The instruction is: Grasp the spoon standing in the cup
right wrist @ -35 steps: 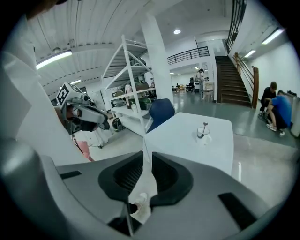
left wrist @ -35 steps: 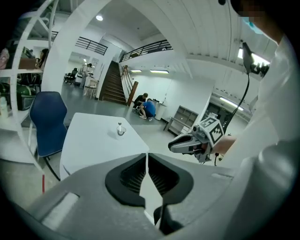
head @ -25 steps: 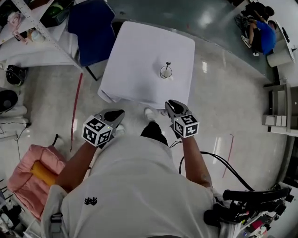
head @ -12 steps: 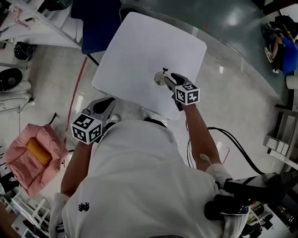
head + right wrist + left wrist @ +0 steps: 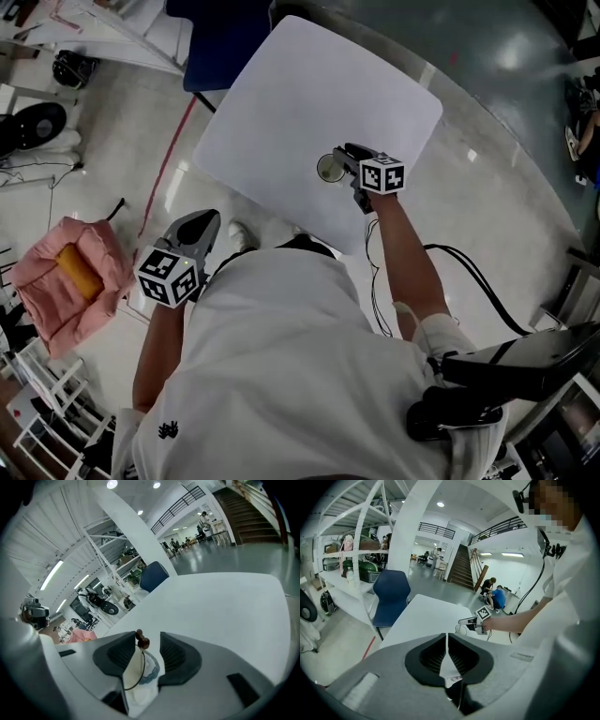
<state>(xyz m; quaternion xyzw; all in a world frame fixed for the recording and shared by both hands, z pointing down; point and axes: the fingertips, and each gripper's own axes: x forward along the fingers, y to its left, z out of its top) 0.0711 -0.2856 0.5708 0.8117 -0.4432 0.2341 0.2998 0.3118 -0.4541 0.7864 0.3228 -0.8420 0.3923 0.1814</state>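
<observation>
A small glass cup (image 5: 329,169) stands on the white table (image 5: 300,84) near its front right edge. A thin spoon with a dark knobbed top (image 5: 141,642) stands upright in the cup (image 5: 140,674). My right gripper (image 5: 344,155) reaches over the cup. Its jaws are opening and stand either side of the spoon's top, close to the left pad (image 5: 123,652), with no pad pressing on it. My right gripper (image 5: 147,640) holds nothing. My left gripper (image 5: 199,225) hangs low by my left side, off the table, its jaws (image 5: 446,645) shut and empty.
A blue chair (image 5: 220,37) stands at the table's far left side. A pink bag (image 5: 70,272) lies on the floor to my left, with white shelving (image 5: 351,550) beyond. A black cable (image 5: 473,272) trails across the floor on the right.
My right gripper has gone forward from the table's near edge to the cup and now straddles the spoon's top. The left gripper stayed low at my side.
</observation>
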